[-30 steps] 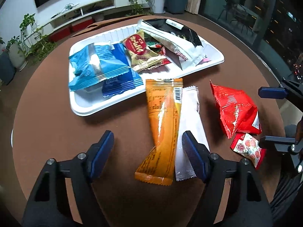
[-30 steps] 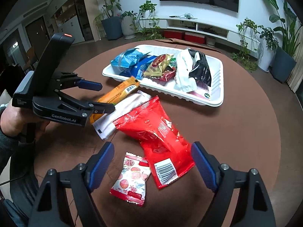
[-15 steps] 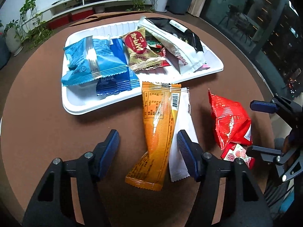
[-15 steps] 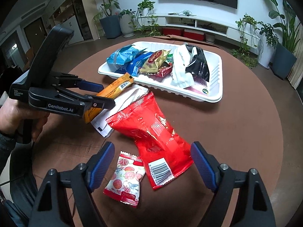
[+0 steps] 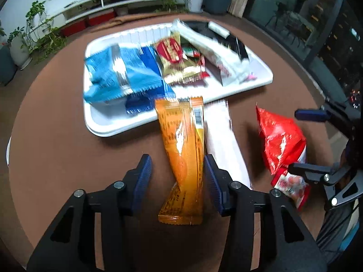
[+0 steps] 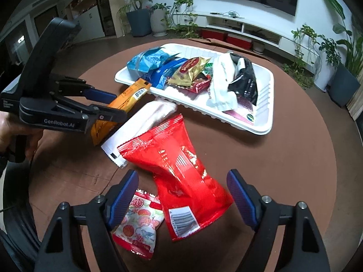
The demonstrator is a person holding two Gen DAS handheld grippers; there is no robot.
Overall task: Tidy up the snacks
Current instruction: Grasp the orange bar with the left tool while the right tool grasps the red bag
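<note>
A white tray (image 5: 118,127) (image 6: 265,104) on the round brown table holds blue, gold, red, white and black snack packs. An orange pack (image 5: 181,149) (image 6: 129,95) lies before it, its far end over the tray's rim, beside a white pack (image 5: 223,142) (image 6: 145,120). My left gripper (image 5: 177,176) (image 6: 106,104) is open, its jaws either side of the orange pack. A red pack (image 5: 281,140) (image 6: 179,167) and a small red sweets pack (image 5: 292,185) (image 6: 138,224) lie to the right. My right gripper (image 6: 181,195) (image 5: 306,140) is open around the red pack's near end.
The table's edge (image 5: 13,136) curves close on the left and right (image 6: 354,149). Beyond it stand potted plants (image 6: 158,20), a white TV shelf (image 6: 245,25) and dark windows (image 5: 317,22).
My left gripper has moved forward and narrowed around the orange pack. My right gripper has moved forward over the red pack, which has shifted a little.
</note>
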